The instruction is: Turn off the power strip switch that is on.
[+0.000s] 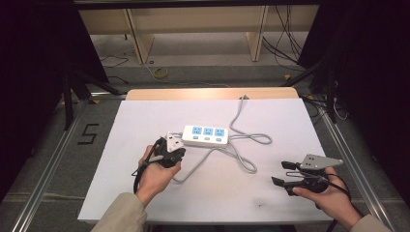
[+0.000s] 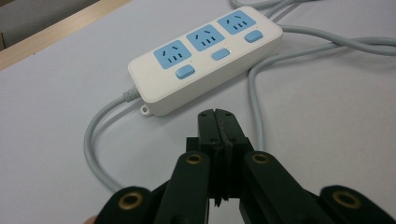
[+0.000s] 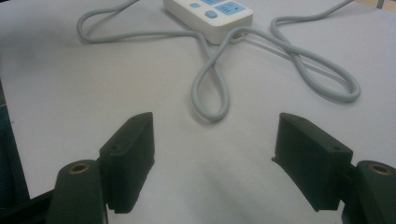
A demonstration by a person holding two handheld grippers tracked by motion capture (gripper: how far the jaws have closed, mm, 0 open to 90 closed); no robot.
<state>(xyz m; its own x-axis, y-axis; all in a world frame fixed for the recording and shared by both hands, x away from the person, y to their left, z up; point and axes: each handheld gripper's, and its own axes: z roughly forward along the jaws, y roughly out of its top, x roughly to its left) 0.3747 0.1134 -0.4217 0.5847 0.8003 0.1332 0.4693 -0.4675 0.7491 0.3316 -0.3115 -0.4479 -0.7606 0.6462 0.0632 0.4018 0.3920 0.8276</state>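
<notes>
The work in hand concerns a white power strip (image 1: 206,135) with three blue sockets, each with its own blue button. In the high view the strip lies flat near the centre of the frame on the white tabletop (image 1: 145,116). Its grey cord (image 1: 249,137) loops to the right and lower centre, then runs off toward the top edge of the tabletop.

Left tongs (image 1: 170,153): in the high view they sit at centre left, just beside the left end of the strip. In the left gripper view the jaws stand pressed together with nothing visible between them; their tip points at the near long edge of the strip but remains apart from it. A loop of cord curves past at the left of that frame.

Right tongs (image 1: 283,172): in the high view they rest at lower right, well apart from the strip. In the right gripper view the jaws stand wide apart and hold nothing; a cord loop lies on the tabletop ahead of them, near but not touching.

Progress, as a judgement:
- No plug is seated in any socket, and the pictures do not show whether a button is pressed
- The strip is untouched by either tool
- The closed left tongs are positioned as a pushing tip, so pressing a button or nudging the strip is the likely step
- That step is not yet done; the approach is nearly complete
</notes>
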